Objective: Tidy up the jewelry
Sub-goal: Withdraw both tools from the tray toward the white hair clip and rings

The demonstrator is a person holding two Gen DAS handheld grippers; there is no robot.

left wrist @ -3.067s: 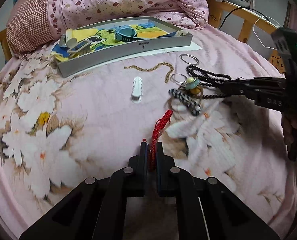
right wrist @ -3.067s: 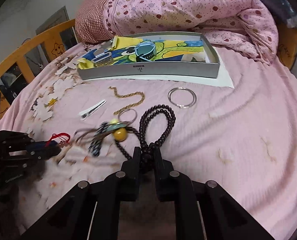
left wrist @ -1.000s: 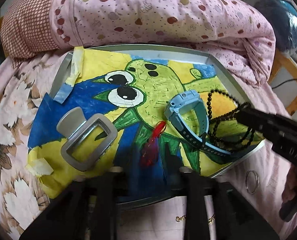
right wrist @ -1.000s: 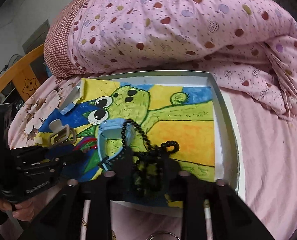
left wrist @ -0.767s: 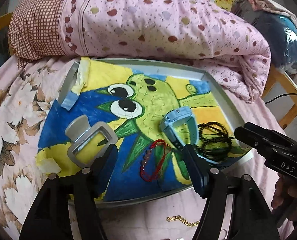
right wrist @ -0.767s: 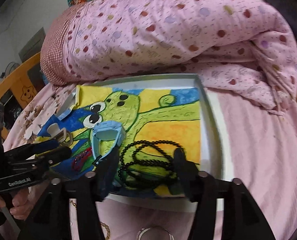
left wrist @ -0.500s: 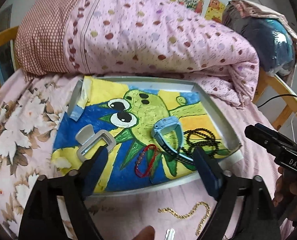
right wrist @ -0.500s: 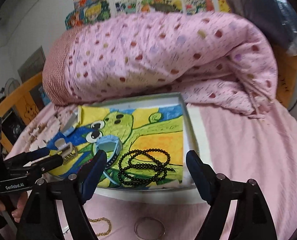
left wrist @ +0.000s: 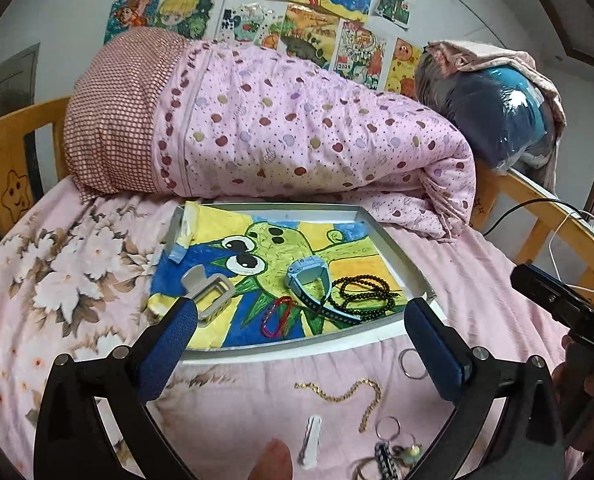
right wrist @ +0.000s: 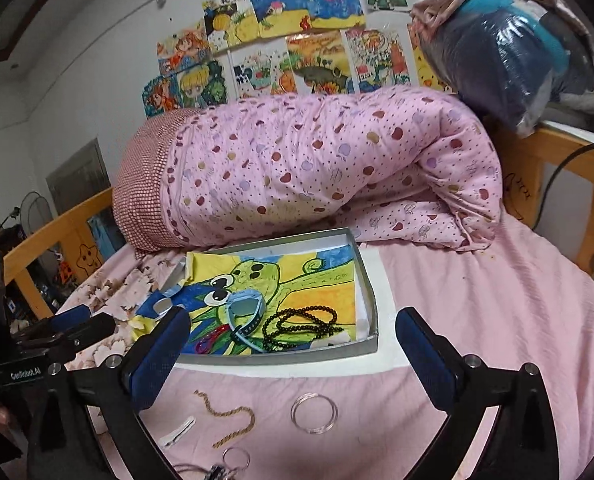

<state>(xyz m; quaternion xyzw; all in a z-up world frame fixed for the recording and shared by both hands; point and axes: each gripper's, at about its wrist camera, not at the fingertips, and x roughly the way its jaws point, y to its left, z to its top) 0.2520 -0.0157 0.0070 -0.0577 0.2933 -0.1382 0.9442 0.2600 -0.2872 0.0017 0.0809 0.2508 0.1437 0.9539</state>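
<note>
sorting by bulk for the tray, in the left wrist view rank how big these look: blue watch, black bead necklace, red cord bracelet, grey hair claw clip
1. blue watch and black bead necklace: too alike to rank
2. grey hair claw clip
3. red cord bracelet

All lie close together in the tray, so nearness hardly skews this.

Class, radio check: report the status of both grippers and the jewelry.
Left gripper and right gripper just opened, both empty. Red bracelet and black beads in tray. Gold chain on bed, nothing blocking.
</note>
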